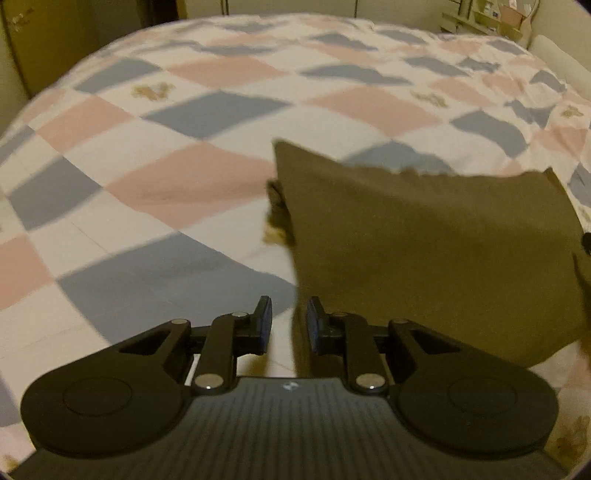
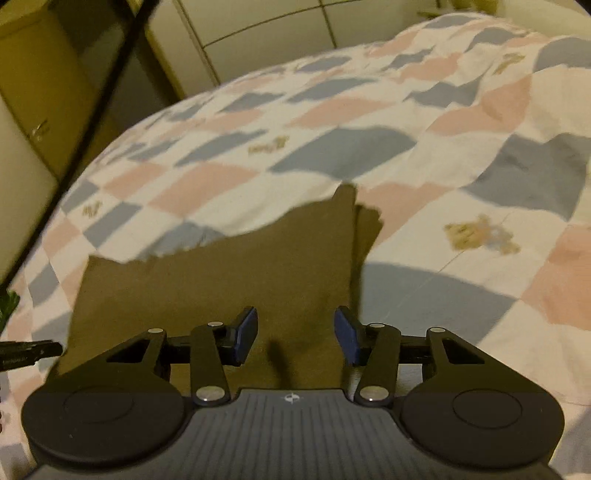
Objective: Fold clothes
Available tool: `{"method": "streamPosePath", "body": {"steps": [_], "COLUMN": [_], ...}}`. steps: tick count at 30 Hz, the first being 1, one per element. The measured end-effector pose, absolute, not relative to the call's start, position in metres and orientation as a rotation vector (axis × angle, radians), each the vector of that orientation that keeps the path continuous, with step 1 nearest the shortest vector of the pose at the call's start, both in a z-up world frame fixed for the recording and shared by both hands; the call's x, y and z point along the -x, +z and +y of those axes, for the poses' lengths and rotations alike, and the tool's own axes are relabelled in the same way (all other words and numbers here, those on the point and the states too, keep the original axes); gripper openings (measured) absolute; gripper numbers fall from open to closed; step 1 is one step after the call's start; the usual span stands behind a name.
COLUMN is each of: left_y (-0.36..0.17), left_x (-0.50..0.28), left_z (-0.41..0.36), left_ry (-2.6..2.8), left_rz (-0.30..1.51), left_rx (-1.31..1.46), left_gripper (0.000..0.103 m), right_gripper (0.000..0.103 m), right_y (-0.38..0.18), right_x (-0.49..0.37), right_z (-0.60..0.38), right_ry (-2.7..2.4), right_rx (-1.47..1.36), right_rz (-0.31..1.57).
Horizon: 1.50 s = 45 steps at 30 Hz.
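Note:
An olive-brown garment point(image 1: 424, 240) lies folded into a flat rectangle on the checked bed cover point(image 1: 177, 177). My left gripper point(image 1: 289, 325) hovers open at the garment's near left edge, with nothing between its blue pads. In the right wrist view the same garment point(image 2: 229, 280) spreads ahead and to the left. My right gripper point(image 2: 295, 338) is open above its near right part, holding nothing. A narrower folded layer point(image 2: 369, 229) sticks out at the garment's far right corner.
The bed cover point(image 2: 424, 155) has pink, blue and white squares with small bear prints and is wrinkled toward the far side. A dark pole point(image 2: 99, 107) and cabinets point(image 2: 44, 85) stand left of the bed. Shelves point(image 1: 491, 18) stand at the far right.

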<state>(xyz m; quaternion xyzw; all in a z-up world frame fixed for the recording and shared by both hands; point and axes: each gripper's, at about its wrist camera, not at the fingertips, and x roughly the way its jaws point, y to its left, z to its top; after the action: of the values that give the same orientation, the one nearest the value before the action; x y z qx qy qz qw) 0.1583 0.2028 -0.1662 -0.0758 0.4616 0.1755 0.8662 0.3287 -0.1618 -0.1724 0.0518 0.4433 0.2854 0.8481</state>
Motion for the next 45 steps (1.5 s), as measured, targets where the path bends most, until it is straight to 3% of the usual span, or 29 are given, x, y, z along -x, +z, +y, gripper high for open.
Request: {"method": "streamPosePath", "body": {"steps": [5, 10, 28, 38, 45], "left_y": [-0.138, -0.175, -0.173, -0.134, -0.148], "left_x": [-0.153, -0.166, -0.183, -0.206, -0.240], "left_z": [0.179, 0.158, 0.140, 0.146, 0.170], "left_ry": [0.306, 0.327, 0.450, 0.414, 0.425], "left_rz": [0.992, 1.162, 1.295, 1.090, 1.008], "left_rx": [0.175, 0.164, 0.113, 0.091, 0.106], "left_gripper": [0.017, 0.018, 0.018, 0.019, 0.019], "right_gripper": [0.051, 0.050, 0.053, 0.062, 0.061], "right_y": [-0.156, -0.190, -0.184, -0.210, -0.258], "right_x": [-0.302, -0.290, -0.307, -0.357, -0.390], "right_z": [-0.168, -0.164, -0.197, -0.226, -0.227], "right_ry": [0.654, 0.587, 0.595, 0.555, 0.557], "right_rx": [-0.142, -0.100, -0.322, -0.655, -0.885], "right_rz": [0.978, 1.107, 1.104, 1.075, 1.117]}}
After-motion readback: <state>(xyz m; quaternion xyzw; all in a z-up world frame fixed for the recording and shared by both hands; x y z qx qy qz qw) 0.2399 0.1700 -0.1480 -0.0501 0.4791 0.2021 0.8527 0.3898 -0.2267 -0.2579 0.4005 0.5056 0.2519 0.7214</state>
